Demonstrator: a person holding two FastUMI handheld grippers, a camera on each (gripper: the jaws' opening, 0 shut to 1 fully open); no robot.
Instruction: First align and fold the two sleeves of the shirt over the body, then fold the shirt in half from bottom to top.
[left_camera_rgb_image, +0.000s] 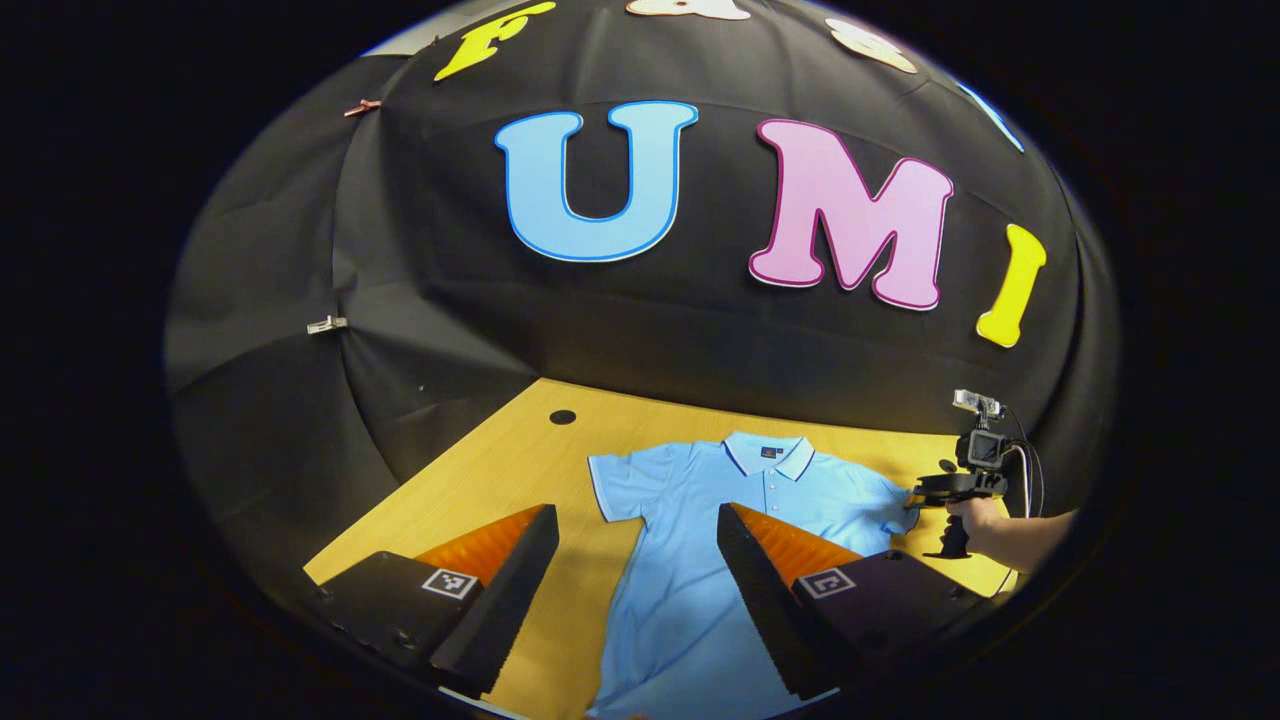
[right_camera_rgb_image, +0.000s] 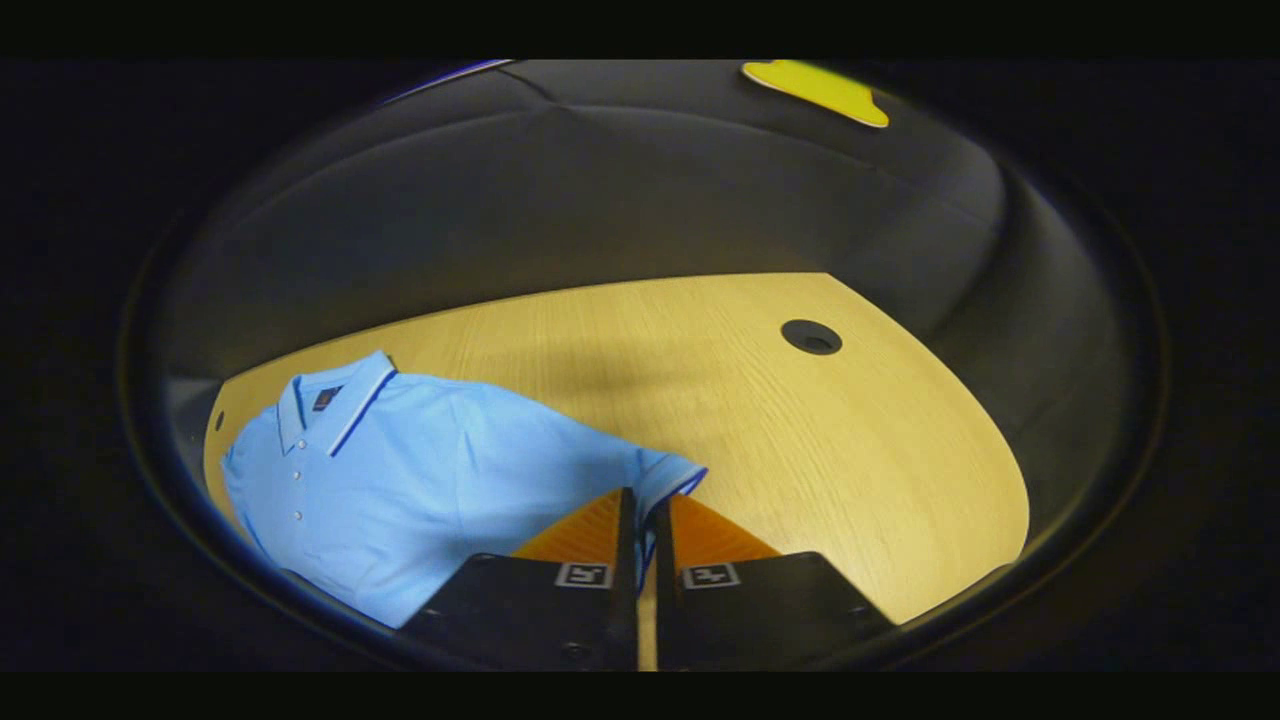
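Folding stage: first step, sleeves not yet over the body.
Shirt (left_camera_rgb_image: 700, 540): pale blue polo, soft knit, dark-trimmed collar, spread flat at lower centre of the left gripper view.
Sleeve (right_camera_rgb_image: 668, 478): lower centre of the right gripper view, its hem pinched.
Right gripper (right_camera_rgb_image: 645, 520): fingers together on that sleeve hem.
Left gripper (left_camera_rgb_image: 636, 560): fingers apart above the shirt, holding nothing.
Next move: likely lift and carry the sleeve inward, edges aligned.
Desk (right_camera_rgb_image: 820, 450): smooth light wood grain, round cable hole (right_camera_rgb_image: 811, 337).

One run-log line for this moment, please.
right hand-held gripper: shut on polo shirt sleeve | left hand-held gripper: open above shirt | sleeves unfolded
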